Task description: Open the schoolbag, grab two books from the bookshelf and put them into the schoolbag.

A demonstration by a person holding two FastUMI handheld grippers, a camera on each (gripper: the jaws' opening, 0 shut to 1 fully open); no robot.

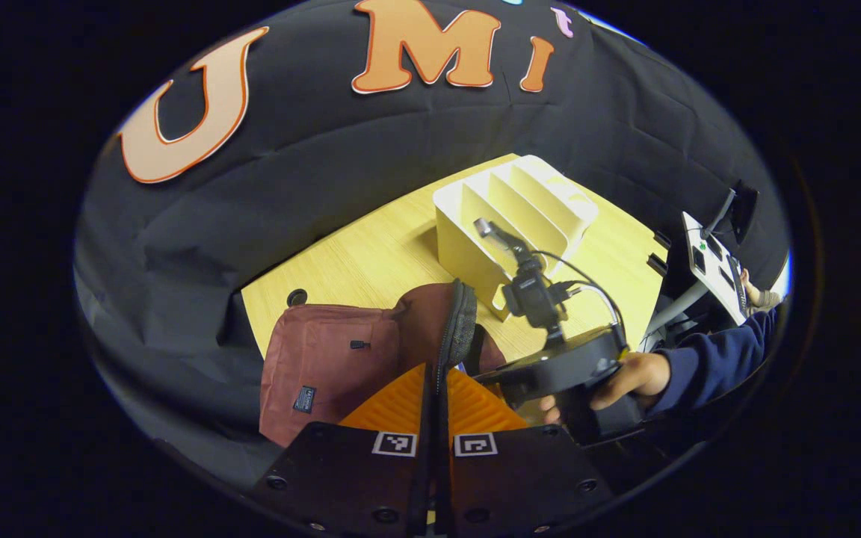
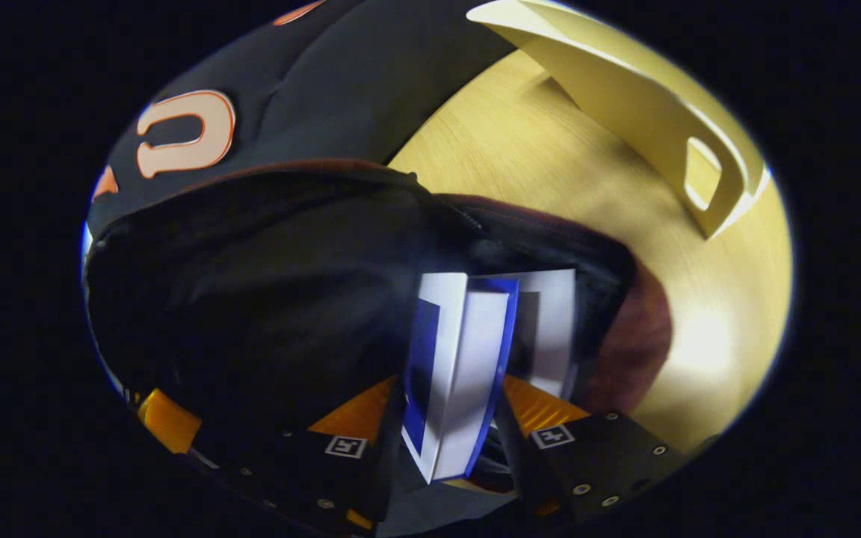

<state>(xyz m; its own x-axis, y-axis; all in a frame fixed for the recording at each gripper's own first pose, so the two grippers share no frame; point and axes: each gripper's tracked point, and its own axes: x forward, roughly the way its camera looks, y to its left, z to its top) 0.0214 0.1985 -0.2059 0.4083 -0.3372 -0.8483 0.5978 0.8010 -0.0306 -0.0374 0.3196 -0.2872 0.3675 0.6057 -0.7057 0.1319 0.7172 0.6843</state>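
The maroon schoolbag (image 1: 326, 366) stands on the wooden table (image 1: 371, 254) with its top unzipped. My left gripper (image 1: 436, 388) is shut on the bag's zipped rim (image 1: 460, 321) and holds the mouth apart. A hand (image 1: 636, 377) holds my right gripper (image 1: 509, 377) at the bag's mouth. In the right gripper view my right gripper (image 2: 453, 418) is shut on a blue and white book (image 2: 460, 373) inside the dark bag interior (image 2: 266, 299). A second white book (image 2: 554, 329) stands behind it in the bag. The white bookshelf (image 1: 520, 209) has bare slots.
The bookshelf's end wall with a cut-out handle (image 2: 670, 127) stands close to the bag on the right. A white stand with devices (image 1: 711, 261) sits past the table's right edge. A cable hole (image 1: 297, 297) is in the table behind the bag.
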